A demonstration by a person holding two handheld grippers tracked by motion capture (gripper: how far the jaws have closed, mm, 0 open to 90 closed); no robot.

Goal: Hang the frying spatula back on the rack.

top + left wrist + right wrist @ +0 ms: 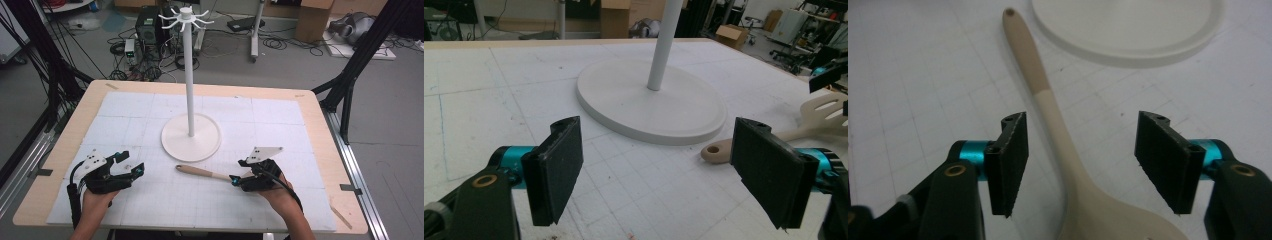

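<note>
black pads of my right gripper [1075,165] stand apart on either side of the wooden spatula [1058,135], which lies flat on the mat in front of the stand's round base [191,137]; neither pad touches the neck yet. no earlier view is offered, so i report position only. to grip well, i judge the jaws should close squarely on the narrow neck just above the blade, centred, with the tool kept level so the handle does not swing. my left gripper [664,175] is parted, holding nothing, resting near the mat's left side. surface: white gridded mat [280,125] on a wooden table. beyond: cables, a computer tower, cardboard boxes.
</note>
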